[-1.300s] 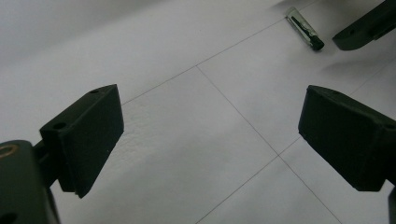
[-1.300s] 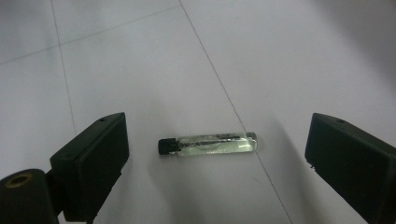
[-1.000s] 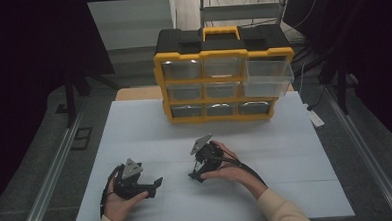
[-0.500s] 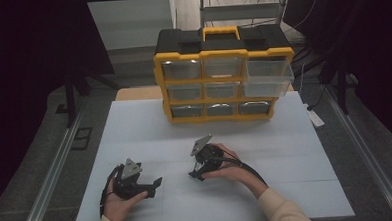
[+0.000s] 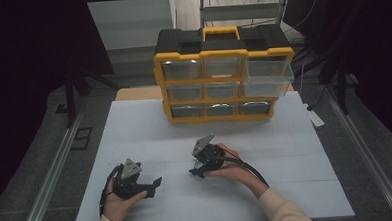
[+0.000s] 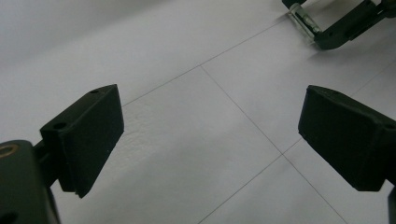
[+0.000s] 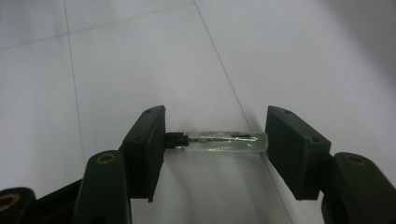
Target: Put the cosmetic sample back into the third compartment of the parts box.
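We see a white table [image 5: 134, 128] in a dark room, a yellow drawer cabinet [image 5: 223, 79] at its far edge; our right gripper [image 7: 215, 142], just closed, pinches a small clear tube [image 7: 224, 141] endwise above the table, left gripper [image 6: 210, 135] spread wide

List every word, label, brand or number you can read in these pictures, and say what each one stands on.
None can be read.
Organizer box: no label or brand legible on its black top, yellow frame or clear drawers.
Glass vial between the pads of the right claw: no print visible.
White table: only thin seam lines, no writing.
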Available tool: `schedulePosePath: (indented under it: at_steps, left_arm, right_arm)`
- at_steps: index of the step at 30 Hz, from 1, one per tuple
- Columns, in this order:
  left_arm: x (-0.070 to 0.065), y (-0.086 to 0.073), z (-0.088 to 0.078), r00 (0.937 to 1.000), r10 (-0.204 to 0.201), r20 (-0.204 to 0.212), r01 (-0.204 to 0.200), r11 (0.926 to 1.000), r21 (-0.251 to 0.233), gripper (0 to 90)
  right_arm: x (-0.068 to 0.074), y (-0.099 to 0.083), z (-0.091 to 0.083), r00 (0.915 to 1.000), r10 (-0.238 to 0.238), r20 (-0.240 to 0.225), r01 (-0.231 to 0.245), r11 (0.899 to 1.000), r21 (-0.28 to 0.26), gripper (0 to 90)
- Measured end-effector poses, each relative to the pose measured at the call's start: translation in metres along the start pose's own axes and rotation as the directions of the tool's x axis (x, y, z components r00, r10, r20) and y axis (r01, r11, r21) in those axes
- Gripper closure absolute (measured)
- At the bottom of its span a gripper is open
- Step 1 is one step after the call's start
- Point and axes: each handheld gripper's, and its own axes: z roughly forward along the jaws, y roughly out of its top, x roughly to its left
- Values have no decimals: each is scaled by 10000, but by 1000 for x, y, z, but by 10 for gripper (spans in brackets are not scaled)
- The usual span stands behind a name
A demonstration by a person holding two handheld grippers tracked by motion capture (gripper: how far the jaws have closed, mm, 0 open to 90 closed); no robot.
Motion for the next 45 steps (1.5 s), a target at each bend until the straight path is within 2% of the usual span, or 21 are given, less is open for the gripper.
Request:
schedulePosePath:
  at_steps: [8,15,23,30,45]
  left_arm:
    - [0,1,1,10000,-17,30,17,10000,1,74]
    - [0,1,1,10000,-13,10,13,10000,10,75]
    - [0,1,1,10000,-42,-13,42,10000,-29,75]
    - [1,1,1,10000,-48,-34,48,10000,-9,75]
    - [1,1,1,10000,-53,-43,53,10000,-23,75]
  right_arm:
    - [-3,1,-16,9992,373,165,-359,9964,-763,399]
    - [-2,0,-27,9984,481,308,-441,9920,-1184,399]
    - [0,-1,-37,9973,598,432,-526,9869,-1523,399]
    - [1,-5,-48,9936,970,578,-840,9770,-1959,399]
    - [1,-13,-67,9872,1364,822,-1123,9621,-2484,399]
